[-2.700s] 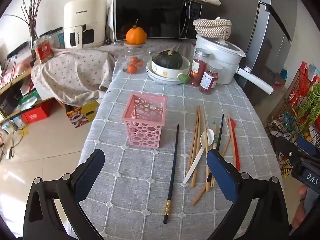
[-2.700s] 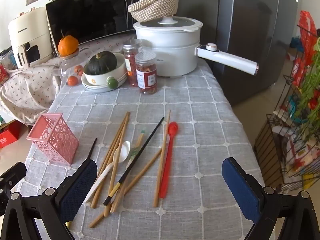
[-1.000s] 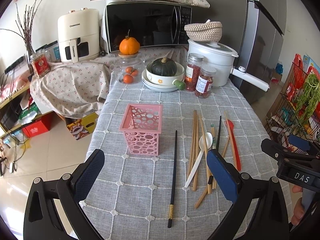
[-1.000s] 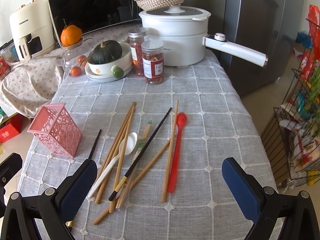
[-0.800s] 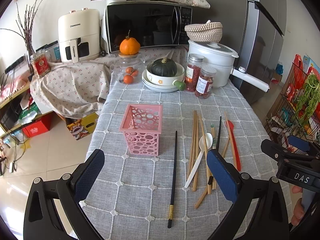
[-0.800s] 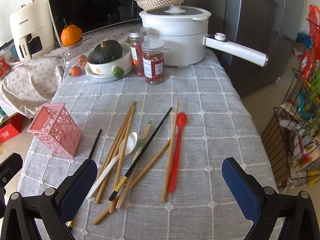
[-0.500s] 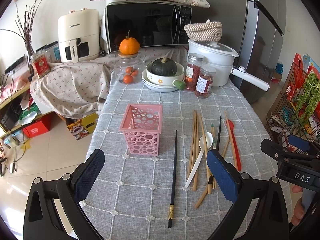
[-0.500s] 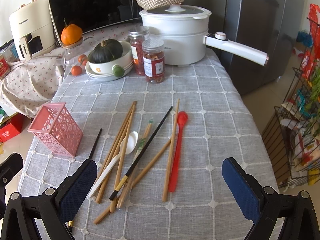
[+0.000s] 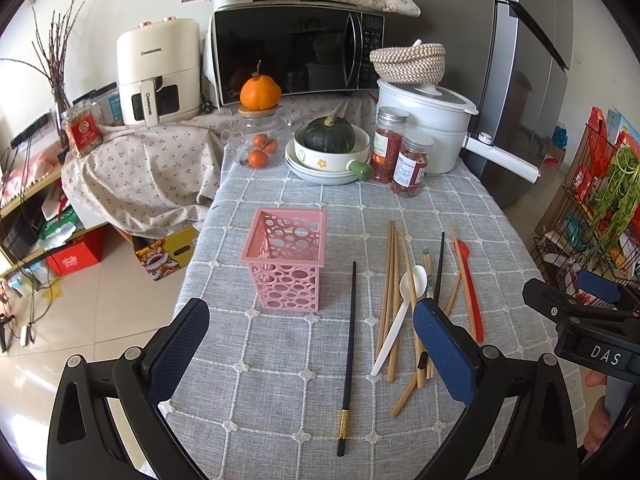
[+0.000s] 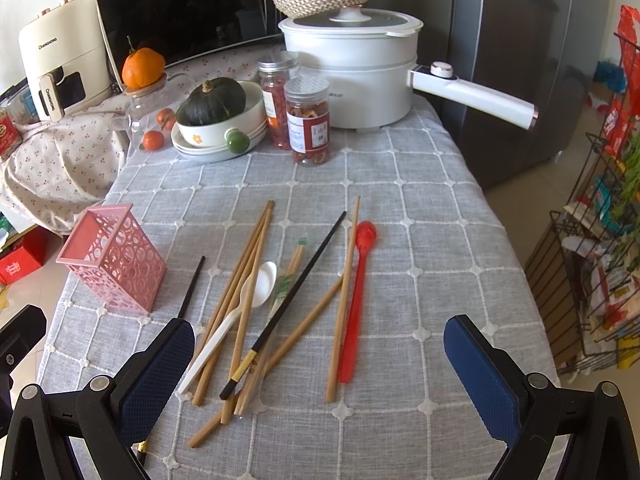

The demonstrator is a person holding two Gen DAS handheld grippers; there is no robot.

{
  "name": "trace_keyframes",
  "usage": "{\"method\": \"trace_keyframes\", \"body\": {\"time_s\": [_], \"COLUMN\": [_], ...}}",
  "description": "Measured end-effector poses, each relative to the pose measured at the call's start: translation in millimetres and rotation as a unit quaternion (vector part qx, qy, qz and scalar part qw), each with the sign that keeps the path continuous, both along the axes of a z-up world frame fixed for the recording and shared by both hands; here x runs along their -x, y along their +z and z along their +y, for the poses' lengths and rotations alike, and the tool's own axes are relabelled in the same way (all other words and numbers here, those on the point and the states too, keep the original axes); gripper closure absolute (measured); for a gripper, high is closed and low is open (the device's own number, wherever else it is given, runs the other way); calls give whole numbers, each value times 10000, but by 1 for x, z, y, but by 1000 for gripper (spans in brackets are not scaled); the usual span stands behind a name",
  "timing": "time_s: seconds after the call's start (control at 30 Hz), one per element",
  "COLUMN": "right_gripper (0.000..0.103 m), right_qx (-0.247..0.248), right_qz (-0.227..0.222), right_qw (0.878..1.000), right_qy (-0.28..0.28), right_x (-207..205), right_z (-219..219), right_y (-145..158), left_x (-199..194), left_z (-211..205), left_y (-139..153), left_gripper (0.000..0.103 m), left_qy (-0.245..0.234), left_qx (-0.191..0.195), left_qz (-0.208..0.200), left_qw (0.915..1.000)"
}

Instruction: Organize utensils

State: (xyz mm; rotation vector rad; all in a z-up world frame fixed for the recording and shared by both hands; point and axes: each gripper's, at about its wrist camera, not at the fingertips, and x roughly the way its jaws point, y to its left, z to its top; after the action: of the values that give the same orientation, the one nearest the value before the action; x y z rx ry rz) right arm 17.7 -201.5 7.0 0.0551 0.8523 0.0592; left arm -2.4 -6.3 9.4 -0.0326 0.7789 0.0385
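On a table draped in a grey checked cloth (image 9: 280,364), a pink perforated utensil holder (image 9: 285,258) stands upright and empty at left, ahead of the left gripper (image 9: 308,340), whose blue-padded jaws are spread wide and hold nothing. Just right of the holder a black chopstick (image 9: 349,354) with a gold band lies alone, pointing away between the left gripper's fingers. Further right lies a loose heap of wooden chopsticks (image 10: 252,280), a white spoon (image 10: 240,312), a second black chopstick (image 10: 296,292) crossing the pile, and a red spoon (image 10: 356,300) at the far right edge of the heap. The right gripper (image 10: 320,364) hovers over the near end of this heap, its jaws likewise fully parted and empty, the utensils lying between and ahead of its pads.

Compared with half a second earlier, nothing on the cloth has shifted and both grippers sit in almost the same spot; against the view from 2.7 seconds ago, both cameras have drawn back and levelled slightly.

At the table's far end stand plates holding a dark green squash (image 9: 329,140), two red-filled jars (image 9: 411,164), a white electric pot (image 9: 424,132) topped by a woven basket, a microwave (image 9: 296,52) and a cream air fryer (image 9: 158,76). A grey refrigerator (image 10: 520,60) rises at right, beside a wire rack.
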Motion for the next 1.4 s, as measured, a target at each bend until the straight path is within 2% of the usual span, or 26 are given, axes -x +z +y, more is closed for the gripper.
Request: {"method": "trace_keyframes", "body": {"time_s": [1.07,1.17,1.3,1.4], "right_gripper": [1,1,1,1], "right_qx": [-103,-111,-399,-579], "right_qz": [128,210,462,664], "right_qw": [9999,9997,9981,9960], "right_qy": [-13,2,24,148], "right_x": [-5,-13,-30,-46], "right_z": [-2,-5,-18,-26], "right_y": [-2,-3,-8,-12], "left_x": [-1,-8,-26,-47], "left_z": [1,0,-1,-4], "left_y": [-2,-2,-3,-7], "left_gripper": [0,0,0,0], "left_qy": [-62,-174,-292,-400], "left_qx": [-31,18,157,259], "left_qz": [-11,89,349,701], "left_qw": [10000,9998,9988,9964]}}
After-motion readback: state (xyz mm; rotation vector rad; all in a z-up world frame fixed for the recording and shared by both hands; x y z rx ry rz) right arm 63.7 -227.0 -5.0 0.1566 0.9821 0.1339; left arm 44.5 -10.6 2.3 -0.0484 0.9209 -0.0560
